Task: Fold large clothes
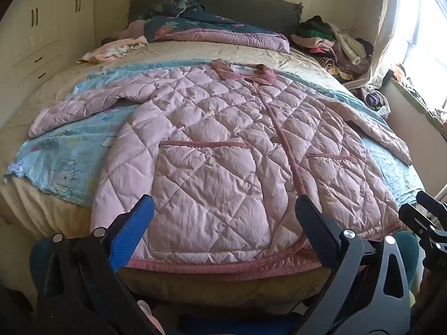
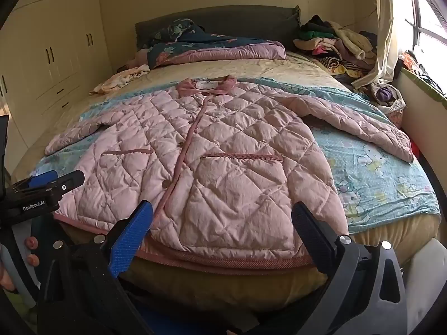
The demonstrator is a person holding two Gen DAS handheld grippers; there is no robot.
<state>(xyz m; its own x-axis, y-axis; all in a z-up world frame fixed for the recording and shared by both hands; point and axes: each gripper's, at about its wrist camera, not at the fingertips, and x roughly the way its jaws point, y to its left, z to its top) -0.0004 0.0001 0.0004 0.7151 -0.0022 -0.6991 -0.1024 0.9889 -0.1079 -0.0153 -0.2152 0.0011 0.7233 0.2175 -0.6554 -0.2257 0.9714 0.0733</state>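
Quilted pink jacket [image 1: 223, 145] is laid face up and spread flat on the bed [image 1: 223, 282], its hem lying just ahead of both sets of jaws and hanging slightly over the near edge of the mattress. The left gripper [image 1: 223, 217] is held with its jaws wide apart and nothing between them; the same is seen of the right gripper [image 2: 223, 220], also apart and empty.

Several risks can be judged from here. Because the padding is thick and springy, a fold could be undone as soon as it is released. If only the top layer is pinched at the hem, the front panel could be peeled from the back panel. The blue cartoon sheet [image 2: 377, 178] beneath could be caught along with a sleeve, and the hem could be dragged off the bed by a backward pull.

Counted: one jacket, two sleeves spread to either side beyond the jaws, two patch pockets, one collar [image 2: 208, 85], about three buttons visible along the placket, two grippers, one loose pile of clothes [image 2: 335, 44] far ahead to the right.
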